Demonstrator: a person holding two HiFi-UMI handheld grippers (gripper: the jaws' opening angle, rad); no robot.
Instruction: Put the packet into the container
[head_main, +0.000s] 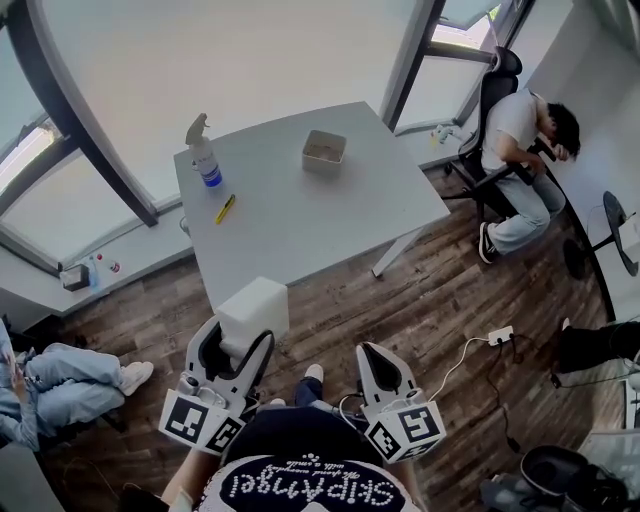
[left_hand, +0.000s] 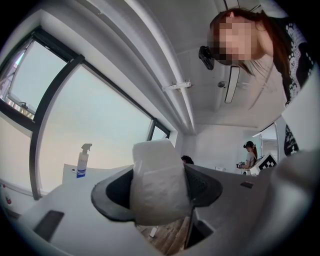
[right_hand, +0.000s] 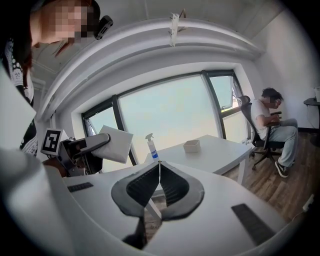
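A white soft packet (head_main: 253, 310) is pinched between the jaws of my left gripper (head_main: 236, 345), held in the air short of the table's near edge. In the left gripper view the packet (left_hand: 159, 182) fills the gap between the dark pads. From the right gripper view the same packet (right_hand: 115, 143) shows at the left, held up. My right gripper (head_main: 378, 362) hangs beside it with jaws shut and nothing between them (right_hand: 159, 164). The container (head_main: 324, 151), a small open beige box, sits near the far edge of the grey table (head_main: 300, 215).
A spray bottle (head_main: 203, 155) and a yellow pen (head_main: 225, 208) stand on the table's left part. A person sits in an office chair (head_main: 500, 120) at the right. A power strip (head_main: 500, 335) and cable lie on the wooden floor. Another person sits at the left (head_main: 60, 385).
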